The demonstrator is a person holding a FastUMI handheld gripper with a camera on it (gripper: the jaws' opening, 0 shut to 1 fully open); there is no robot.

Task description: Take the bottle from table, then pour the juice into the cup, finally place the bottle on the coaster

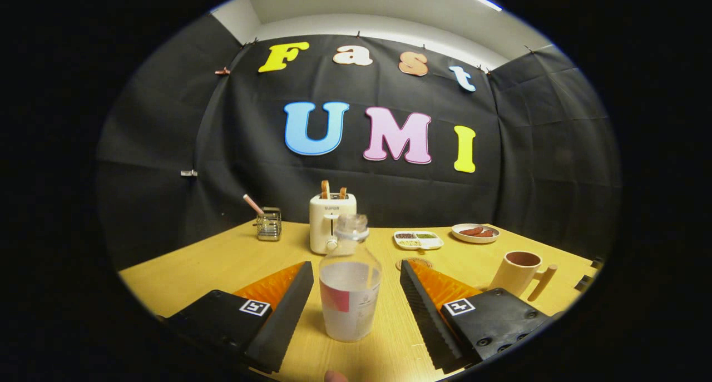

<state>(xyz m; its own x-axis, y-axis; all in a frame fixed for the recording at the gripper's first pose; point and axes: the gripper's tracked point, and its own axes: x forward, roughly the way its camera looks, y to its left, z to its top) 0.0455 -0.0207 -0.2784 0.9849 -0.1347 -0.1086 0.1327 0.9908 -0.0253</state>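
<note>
Two fingers spread wide, gripper (356, 309) holding nothing. Bottle (350, 293) stands upright between them on the surface (194, 265), a gap on each side, long axis vertical, cap on. Closing should take it. Coaster (414, 262) just beyond the right finger; cup (520, 271) further right. Toaster (332, 222) behind the bottle.

One bottle (350, 284), standing between two fingers (292, 309), not touching either. One cup (518, 271) with a wooden handle. One coaster (414, 263) beyond the fingers. One toaster (331, 222) holding two slices. One divided tray (418, 239), one plate (475, 233), one wire rack (268, 224). All on one table (222, 265).
</note>
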